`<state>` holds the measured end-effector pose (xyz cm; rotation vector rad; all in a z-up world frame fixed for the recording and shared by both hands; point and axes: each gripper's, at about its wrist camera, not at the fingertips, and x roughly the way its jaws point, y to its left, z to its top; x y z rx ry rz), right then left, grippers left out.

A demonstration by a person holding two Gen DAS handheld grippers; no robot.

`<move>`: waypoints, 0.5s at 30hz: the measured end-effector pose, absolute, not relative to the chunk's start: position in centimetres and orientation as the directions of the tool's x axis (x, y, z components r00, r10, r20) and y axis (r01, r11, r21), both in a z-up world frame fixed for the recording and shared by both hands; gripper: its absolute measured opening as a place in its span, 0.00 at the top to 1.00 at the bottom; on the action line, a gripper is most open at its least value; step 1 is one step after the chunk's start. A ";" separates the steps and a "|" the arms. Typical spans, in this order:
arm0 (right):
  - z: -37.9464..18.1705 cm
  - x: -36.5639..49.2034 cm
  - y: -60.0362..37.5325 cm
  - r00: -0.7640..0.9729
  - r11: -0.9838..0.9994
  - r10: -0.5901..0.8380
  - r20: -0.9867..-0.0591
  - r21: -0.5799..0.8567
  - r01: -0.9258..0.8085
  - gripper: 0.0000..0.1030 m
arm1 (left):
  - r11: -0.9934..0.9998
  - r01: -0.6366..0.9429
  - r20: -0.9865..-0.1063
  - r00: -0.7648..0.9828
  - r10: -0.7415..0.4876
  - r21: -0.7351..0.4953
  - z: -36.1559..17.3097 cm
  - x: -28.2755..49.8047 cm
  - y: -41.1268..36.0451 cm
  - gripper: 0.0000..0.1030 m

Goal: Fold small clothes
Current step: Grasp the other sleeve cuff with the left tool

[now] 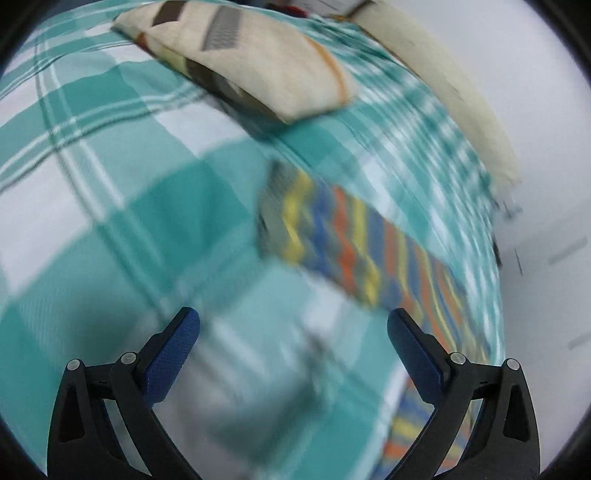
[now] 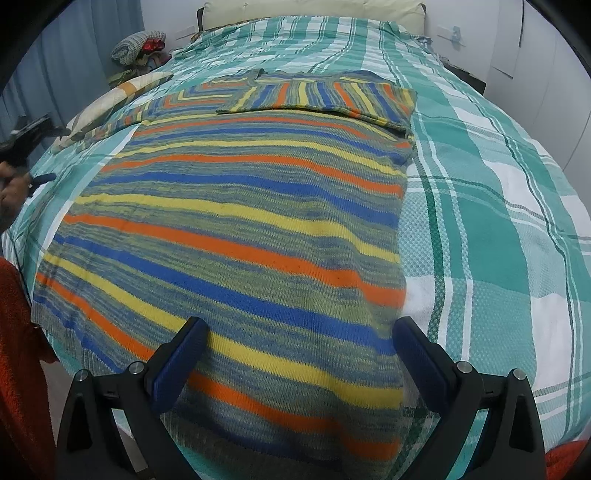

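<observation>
A striped knit sweater in blue, orange, yellow and grey-green lies flat on the green-and-white checked bedspread. Its right sleeve is folded across the chest; the left sleeve lies stretched out to the left. My right gripper is open and empty, just above the sweater's hem. My left gripper is open and empty above the bedspread, with the left sleeve ahead to the right; this view is blurred. The left gripper also shows in the right wrist view, at the bed's left edge.
A cream patterned pillow lies ahead of the left gripper, and shows at the bed's left side. A cream headboard stands at the far end. An orange-red cloth hangs at the near left. White walls lie to the right.
</observation>
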<state>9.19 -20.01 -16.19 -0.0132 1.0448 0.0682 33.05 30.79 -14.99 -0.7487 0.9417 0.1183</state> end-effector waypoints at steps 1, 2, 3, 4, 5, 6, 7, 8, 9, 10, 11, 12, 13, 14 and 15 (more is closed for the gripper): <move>-16.2 9.2 -20.0 0.500 0.998 0.051 -0.865 0.023 -0.063 0.03 | 0.732 -0.436 -0.774 0.602 -0.195 -0.523 -15.4 34.3 31.6 0.05; -16.3 9.2 -20.0 0.500 0.998 0.051 -0.865 0.022 -0.064 0.03 | 0.715 -0.456 -0.772 0.608 -0.185 -0.530 -15.9 35.3 32.1 0.07; -16.3 9.2 -20.0 0.500 0.998 0.051 -0.865 0.020 -0.066 0.03 | 0.702 -0.463 -0.767 0.613 -0.188 -0.541 -16.3 35.8 32.4 0.08; -16.3 9.2 -20.0 0.501 0.998 0.049 -0.864 0.017 -0.068 0.03 | 0.684 -0.476 -0.766 0.615 -0.190 -0.552 -16.8 36.6 32.7 0.10; -16.4 9.2 -20.0 0.501 0.997 0.048 -0.864 0.015 -0.069 0.02 | 0.675 -0.492 -0.768 0.616 -0.177 -0.550 -17.3 37.3 32.7 0.11; -16.4 9.3 -20.0 0.501 0.997 0.046 -0.864 0.013 -0.070 0.02 | 0.679 -0.495 -0.767 0.622 -0.159 -0.542 -17.4 37.6 32.4 0.18; -16.5 9.3 -20.0 0.500 0.997 0.045 -0.865 0.011 -0.071 0.02 | 0.688 -0.490 -0.766 0.625 -0.152 -0.536 -17.3 38.1 32.2 0.31; -16.5 9.4 -20.0 0.500 0.997 0.045 -0.865 0.010 -0.071 0.01 | 0.705 -0.476 -0.767 0.624 -0.151 -0.525 -17.3 38.7 31.8 0.44; -16.6 9.4 -20.0 0.500 0.997 0.044 -0.865 0.010 -0.071 0.01 | 0.732 -0.452 -0.778 0.605 -0.168 -0.510 -17.2 39.5 31.2 0.84; -16.6 9.4 -20.0 0.499 0.997 0.045 -0.865 0.011 -0.071 0.01 | 0.748 -0.444 -0.791 0.587 -0.175 -0.494 -17.1 39.9 30.8 0.97; -16.6 9.4 -20.0 0.499 0.997 0.046 -0.866 0.012 -0.070 0.01 | 0.774 -0.441 -0.805 0.575 -0.145 -0.454 -16.4 40.4 30.3 0.98; -16.6 9.4 -20.0 0.498 0.997 0.048 -0.866 0.015 -0.070 0.01 | 0.805 -0.423 -0.801 0.589 -0.105 -0.416 -15.0 40.4 29.7 0.99; -16.6 9.4 -20.1 0.498 0.997 0.050 -0.866 0.017 -0.070 0.01 | 0.829 -0.396 -0.790 0.607 -0.086 -0.394 -13.8 40.2 29.1 0.99; -16.5 9.4 -20.1 0.498 0.997 0.052 -0.866 0.020 -0.071 0.01 | 0.857 -0.362 -0.777 0.626 -0.069 -0.367 -12.2 40.2 28.1 0.99; -16.5 9.4 -20.1 0.497 0.997 0.056 -0.866 0.024 -0.070 0.01 | 0.900 -0.299 -0.757 0.652 -0.050 -0.317 -9.7 40.4 25.9 0.99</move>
